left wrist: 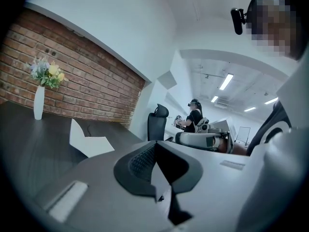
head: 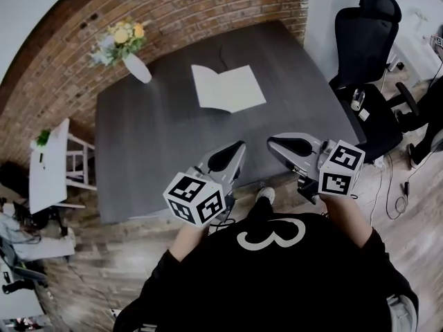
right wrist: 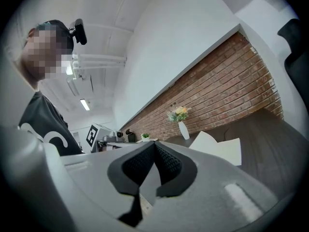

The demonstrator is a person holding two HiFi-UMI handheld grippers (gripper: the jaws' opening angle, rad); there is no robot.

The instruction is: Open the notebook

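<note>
A: What is the left gripper (left wrist: 155, 149) doing?

B: Its jaws are pressing together, pad against pad, with nothing between them. It is hanging over the near edge of the counter (head: 159, 151) and pointing roughly level across it.

A: And the right gripper (right wrist: 153, 146)?

B: Much the same. Its jaws are meeting at the tips and gripping nothing. It is hovering just beside the left one, and the two tips are pointing toward each other without touching.

A: Where is the notebook (head: 228, 88) lying?

B: It is lying open on the far half of the counter, well apart from both grippers, with its white pages facing up. One leaf, on the side toward the vase, is standing up at a tilt, while the other side is resting flat.

A: What is sitting around it?

B: A white vase of flowers (head: 136, 66) is standing toward the counter's far left corner, near the brick wall (head: 208, 5). A black office chair (head: 367, 40) is sitting off the counter's right side, on the wooden floor (head: 104, 254).
</note>
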